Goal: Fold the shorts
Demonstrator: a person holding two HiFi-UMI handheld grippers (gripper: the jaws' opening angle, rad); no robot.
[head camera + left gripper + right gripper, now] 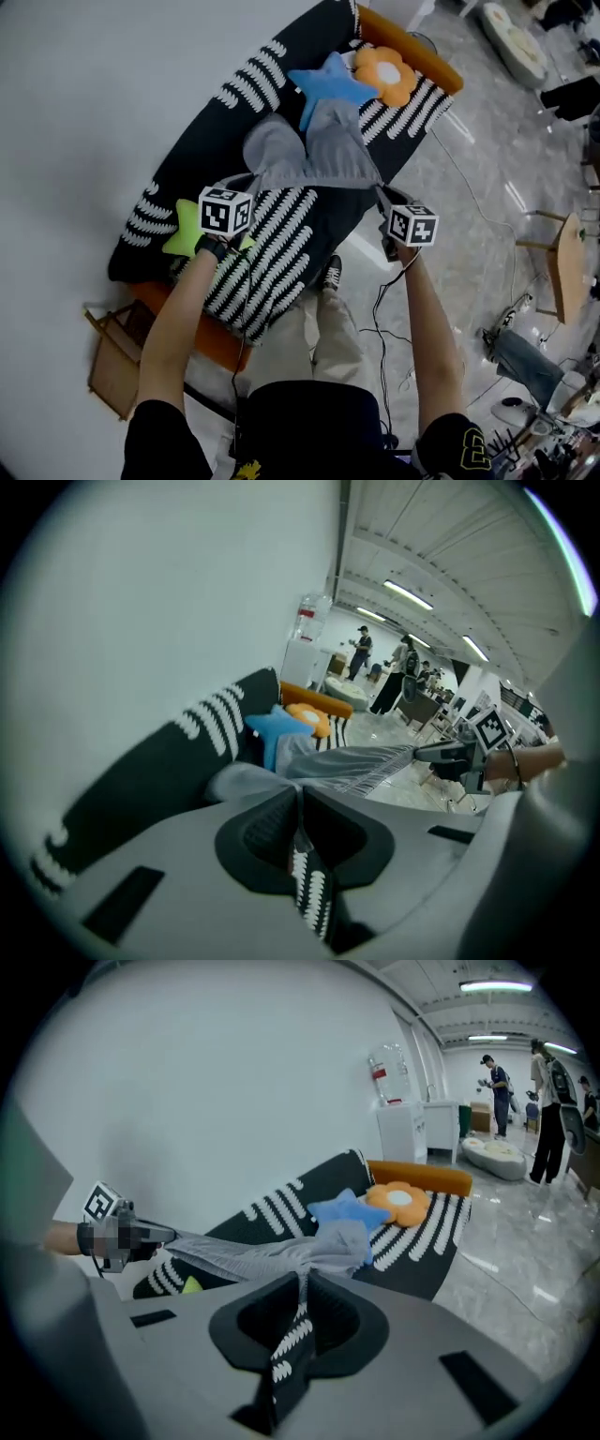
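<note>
Two hand-held tools, the left tool [251,180] and the right tool [382,192], are each clamped shut on one end of the waistband of the one pair of grey fabric shorts [314,155]. The shorts are stretched between them above the black couch with white dashed stripes [202,131]. Of three cushions, the orange flower-shaped cushion [386,73] shows whole, the blue star-shaped cushion [323,80] is partly covered by the bunched shorts legs, and the lime-green star-shaped cushion [180,234] is partly hidden behind the left tool.
</note>
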